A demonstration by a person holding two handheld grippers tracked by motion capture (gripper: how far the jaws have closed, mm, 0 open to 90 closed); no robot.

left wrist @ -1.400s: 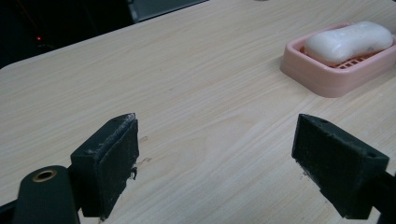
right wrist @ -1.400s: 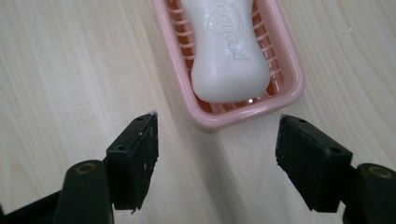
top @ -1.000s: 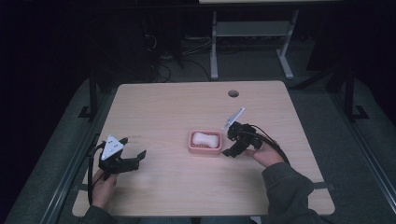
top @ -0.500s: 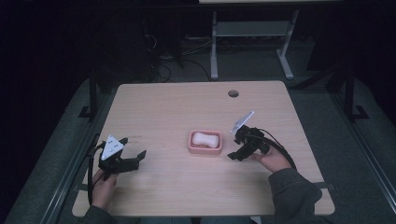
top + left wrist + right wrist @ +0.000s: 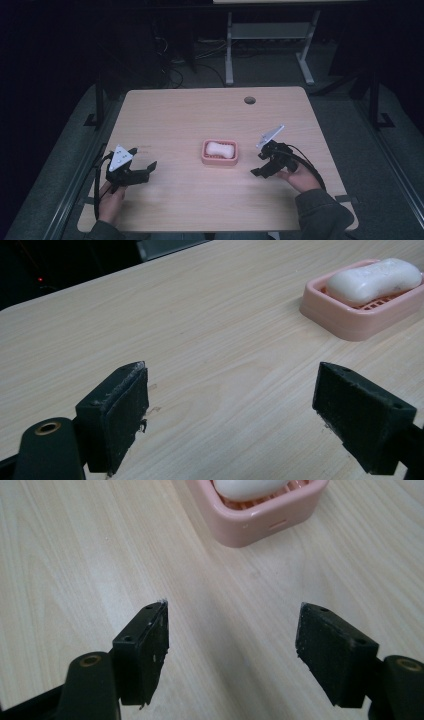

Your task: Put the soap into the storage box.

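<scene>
Centrally on the wooden table [image 5: 185,115], a pink soap dish [image 5: 219,152] is placed, and a white bar of soap [image 5: 220,148] is held inside it. The left gripper [image 5: 142,172] is kept near the left edge, its jaws wide apart and empty. The right gripper [image 5: 260,167] is held just beside the dish, jaws also spread. Bare wood is seen around the dish on all sides.

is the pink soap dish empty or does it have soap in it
Not empty: a white soap bar lies inside the pink soap dish, resting on its slatted base.
</scene>
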